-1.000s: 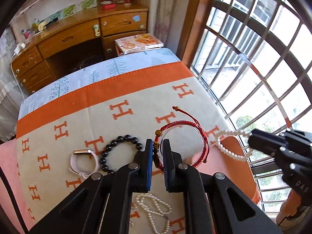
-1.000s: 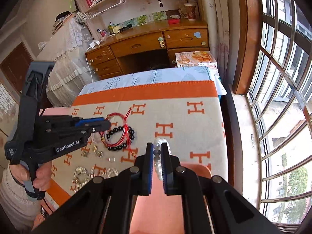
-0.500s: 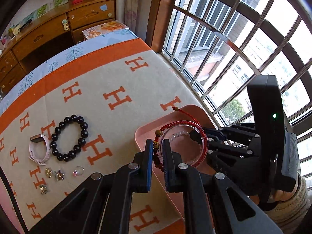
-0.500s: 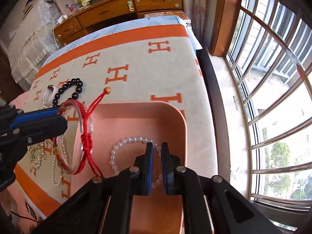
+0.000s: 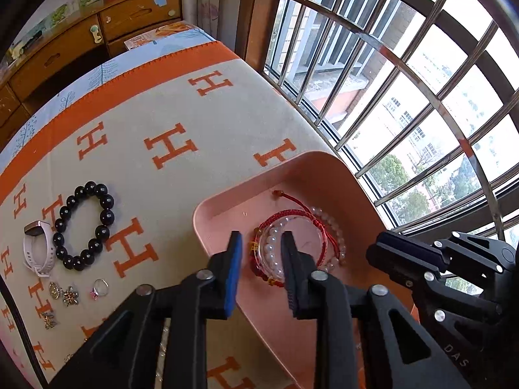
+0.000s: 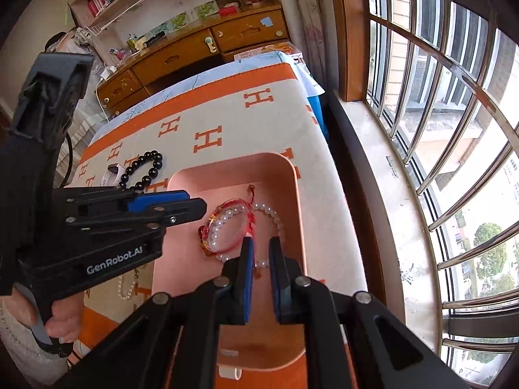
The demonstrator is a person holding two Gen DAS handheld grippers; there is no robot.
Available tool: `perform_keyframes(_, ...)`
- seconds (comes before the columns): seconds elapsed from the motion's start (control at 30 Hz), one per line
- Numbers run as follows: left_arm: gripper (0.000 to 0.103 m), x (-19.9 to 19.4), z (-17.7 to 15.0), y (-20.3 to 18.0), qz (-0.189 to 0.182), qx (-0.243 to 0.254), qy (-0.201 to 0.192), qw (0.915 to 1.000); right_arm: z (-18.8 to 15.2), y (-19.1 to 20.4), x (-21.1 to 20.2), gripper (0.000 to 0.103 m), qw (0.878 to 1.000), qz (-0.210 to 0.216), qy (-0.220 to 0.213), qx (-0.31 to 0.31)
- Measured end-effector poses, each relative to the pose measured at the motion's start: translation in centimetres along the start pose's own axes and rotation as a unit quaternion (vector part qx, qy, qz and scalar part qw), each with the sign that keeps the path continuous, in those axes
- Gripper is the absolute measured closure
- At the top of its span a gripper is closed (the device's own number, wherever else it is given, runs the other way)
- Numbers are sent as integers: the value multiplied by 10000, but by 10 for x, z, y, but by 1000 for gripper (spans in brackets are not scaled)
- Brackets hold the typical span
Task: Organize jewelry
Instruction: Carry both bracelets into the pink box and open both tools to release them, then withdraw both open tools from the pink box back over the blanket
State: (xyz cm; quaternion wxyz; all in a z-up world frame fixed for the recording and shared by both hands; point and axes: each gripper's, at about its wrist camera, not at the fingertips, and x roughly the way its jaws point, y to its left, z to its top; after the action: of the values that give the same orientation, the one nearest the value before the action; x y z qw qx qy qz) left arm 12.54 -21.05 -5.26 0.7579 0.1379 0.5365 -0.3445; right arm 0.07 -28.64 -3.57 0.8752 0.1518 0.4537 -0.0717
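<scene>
A pink tray (image 5: 207, 214) (image 6: 298, 194) sits on the orange-and-cream H-pattern cloth by the window. Inside it lie a red cord bracelet (image 5: 293, 218) (image 6: 233, 204) and a white pearl bracelet (image 5: 271, 248) (image 6: 275, 215), overlapping. My left gripper (image 5: 261, 243) is open just above the red bracelet, holding nothing. My right gripper (image 6: 261, 249) is open over the pearl bracelet, holding nothing; it shows in the left wrist view (image 5: 402, 253).
On the cloth to the left lie a black bead bracelet (image 5: 84, 225) (image 6: 146, 168), a white smart band (image 5: 35, 246), a ring (image 5: 99, 287) and several small charms (image 5: 61, 293). A pearl necklace (image 6: 126, 285) lies beside the tray. Barred window (image 5: 405, 97) on the right.
Both grippers opened. The red bracelet dropped from my left gripper into the tray, onto the pearl bracelet that my right gripper released.
</scene>
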Motion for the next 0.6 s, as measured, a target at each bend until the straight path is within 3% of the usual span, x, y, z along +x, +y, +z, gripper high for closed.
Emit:
perform_keyframes(0.03, 61, -3, -2, 1, -10, -31, -57, 10000, -2, 2, -2, 92, 9999, -71, -47, -52)
perform_keyframes(0.1, 59, -11, -6, 2, -92, -107, -156, 9998, -6, 5, -6, 90, 9997, -141, -132, -122)
perform_keyframes(0.17, 52, -23, -12, 2, -56, -198, -276, 9994, -9, 6, -9, 80, 9997, -106, -187, -101)
perform_keyframes(0.23, 28, -38, -23, 2, 171, -258, -545, 9980, -11, 5, -11, 70, 9997, -15, -241, -18)
perform_keyframes(0.3, 28, -51, -34, 3, 375, -279, -765, 9960, -13, 4, -11, 69, 9995, 88, -292, 109)
perform_keyframes(0.6, 28, -82, -89, 31, 1211, -833, -1071, 9833, -20, 5, -12, 69, 9988, 200, -343, 301)
